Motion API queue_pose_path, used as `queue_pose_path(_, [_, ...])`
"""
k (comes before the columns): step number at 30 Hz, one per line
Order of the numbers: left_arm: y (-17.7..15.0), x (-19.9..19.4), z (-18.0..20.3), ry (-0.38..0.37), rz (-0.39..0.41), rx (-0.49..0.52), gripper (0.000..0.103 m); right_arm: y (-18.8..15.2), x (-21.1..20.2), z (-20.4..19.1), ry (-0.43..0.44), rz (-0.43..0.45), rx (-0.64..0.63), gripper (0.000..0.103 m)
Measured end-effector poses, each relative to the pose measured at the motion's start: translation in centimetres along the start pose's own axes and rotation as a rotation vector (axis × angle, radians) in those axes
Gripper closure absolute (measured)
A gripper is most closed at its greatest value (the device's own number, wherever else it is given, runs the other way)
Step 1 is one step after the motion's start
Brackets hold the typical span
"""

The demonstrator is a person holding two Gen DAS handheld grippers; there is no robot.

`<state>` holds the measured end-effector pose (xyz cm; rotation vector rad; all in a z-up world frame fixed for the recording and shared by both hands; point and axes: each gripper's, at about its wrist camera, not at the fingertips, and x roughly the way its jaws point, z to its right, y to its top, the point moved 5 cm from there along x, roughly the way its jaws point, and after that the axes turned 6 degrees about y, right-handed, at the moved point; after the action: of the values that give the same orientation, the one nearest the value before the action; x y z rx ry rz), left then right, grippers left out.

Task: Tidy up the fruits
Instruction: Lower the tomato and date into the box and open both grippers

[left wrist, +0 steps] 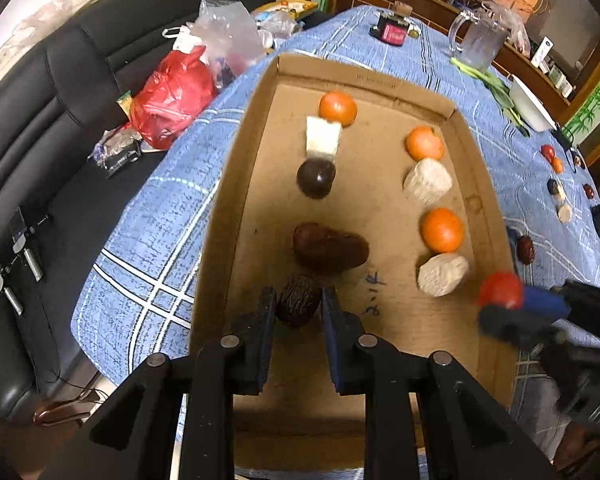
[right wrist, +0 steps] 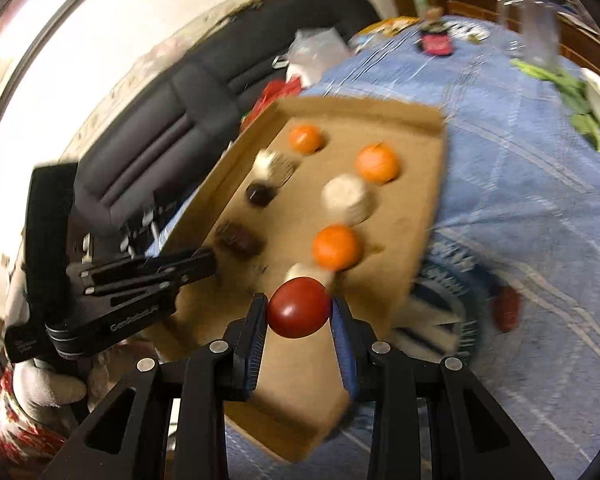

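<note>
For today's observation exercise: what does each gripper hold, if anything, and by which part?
The left gripper holds a wrinkled dark date by its two sides. The right gripper holds a red tomato across its middle.

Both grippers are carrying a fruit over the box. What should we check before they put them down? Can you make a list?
1. Left gripper holds the wrinkly dark fruit tight: ok.
2. Right gripper holds the red fruit tight: ok.
3. Bare floor in the cardboard box near the left row's end: ok.
4. Bare floor near the right row's end: ok.
5. Grippers apart from each other: ok.
6. Exact landing spots: cannot tell, pictures are blurry.
</note>
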<state>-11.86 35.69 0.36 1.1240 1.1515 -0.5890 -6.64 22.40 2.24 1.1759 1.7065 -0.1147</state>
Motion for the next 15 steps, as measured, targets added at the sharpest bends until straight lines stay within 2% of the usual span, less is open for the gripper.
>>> queue_pose_path(6, [0.4,0.9,0.1,-0.027,-0.015,0.035,0.080,-0.6,3.2,-1.0,-0.061,-0.054,-0.029,0.068])
queue_pose_path(12, [1.4,0.3,-0.3,-0.052,0.005,0.038,0.068,-0.3,4.4,-0.8,-0.083,-0.063,-0.008,0.068])
queue_pose_path(14, [1.9,-0.4,-0.5,-0.047,0.027,0.034,0.057,-0.2,4.6,-0.9,-0.081,-0.063,-0.001,0.067])
queue_pose_path(15, [2.2,-0.7,-0.6,-0.039,0.039,0.030,0.056,-0.2,4.5,-1.0,-0.081,-0.059,-0.002,0.067])
